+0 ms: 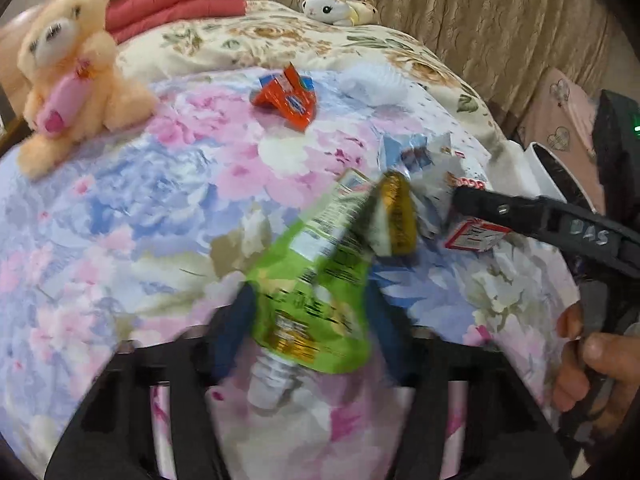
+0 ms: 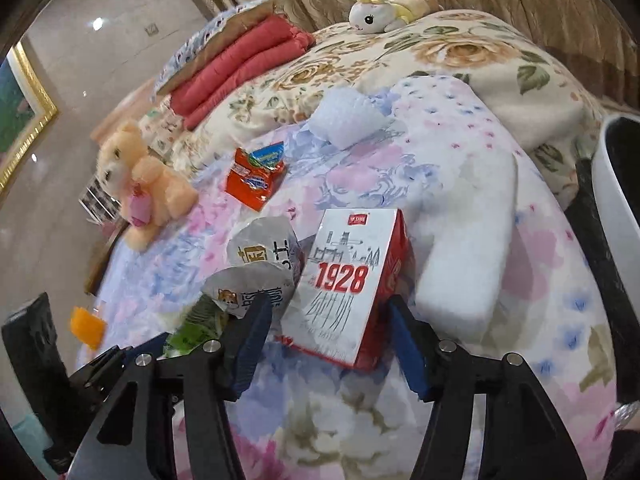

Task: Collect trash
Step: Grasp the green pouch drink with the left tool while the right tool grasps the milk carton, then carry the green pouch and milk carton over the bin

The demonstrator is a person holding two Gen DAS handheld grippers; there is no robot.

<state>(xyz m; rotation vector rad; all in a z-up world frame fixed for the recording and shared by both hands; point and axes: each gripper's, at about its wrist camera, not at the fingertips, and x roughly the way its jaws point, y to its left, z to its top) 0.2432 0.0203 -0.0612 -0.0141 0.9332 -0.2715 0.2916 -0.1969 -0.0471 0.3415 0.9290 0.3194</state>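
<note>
My left gripper (image 1: 312,304) holds a crumpled green snack wrapper (image 1: 316,280) between its blue pads, just above the floral bedspread (image 1: 120,220). My right gripper (image 2: 330,320) is open, with its pads on either side of a red and white "1928" milk carton (image 2: 344,280) that lies on the bed. The carton also shows in the left wrist view (image 1: 472,236), beside the right gripper's finger. A grey and white crumpled bag (image 2: 260,264) lies left of the carton. An orange snack packet (image 1: 288,98) (image 2: 254,178) and a crumpled white tissue (image 1: 372,84) (image 2: 346,122) lie farther back.
A peach teddy bear (image 1: 68,76) (image 2: 140,184) sits at the left. A white bunny toy (image 1: 334,0) (image 2: 374,10) lies on the floral pillow. Folded red blankets (image 2: 240,64) are behind. A white bin (image 2: 618,184) stands at the bed's right edge.
</note>
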